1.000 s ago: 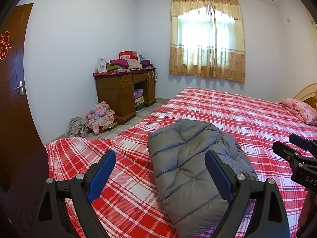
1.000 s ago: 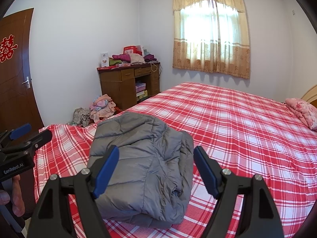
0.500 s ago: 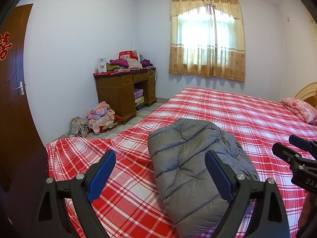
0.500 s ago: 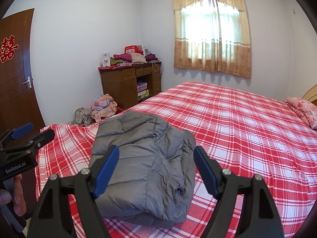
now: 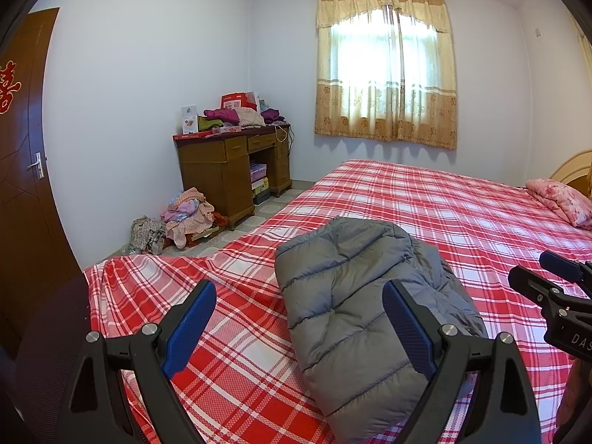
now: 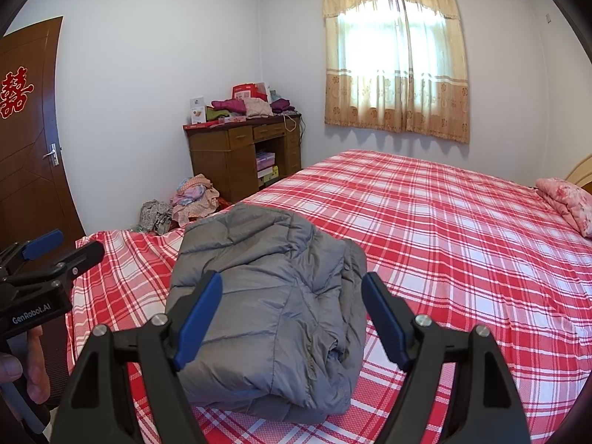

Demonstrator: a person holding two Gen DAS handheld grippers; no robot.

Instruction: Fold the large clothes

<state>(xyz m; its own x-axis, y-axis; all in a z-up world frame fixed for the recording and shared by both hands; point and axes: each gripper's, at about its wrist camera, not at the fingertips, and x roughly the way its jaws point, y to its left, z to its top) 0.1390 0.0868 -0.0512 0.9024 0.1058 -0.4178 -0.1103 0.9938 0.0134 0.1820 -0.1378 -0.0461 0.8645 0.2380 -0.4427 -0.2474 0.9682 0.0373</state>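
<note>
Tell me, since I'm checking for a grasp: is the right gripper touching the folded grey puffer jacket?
Apart. In the right wrist view the right gripper is open with nothing between its blue pads, hovering short of the grey puffer jacket lying on the red plaid bedsheet.

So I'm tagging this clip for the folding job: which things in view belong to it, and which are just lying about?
Part of the job:
- grey puffer jacket, folded on the plaid bed
- left gripper and right gripper, both open, holding nothing

Just lying about:
- clothes heap on the floor
- cluttered desk
- pink pillow
</note>
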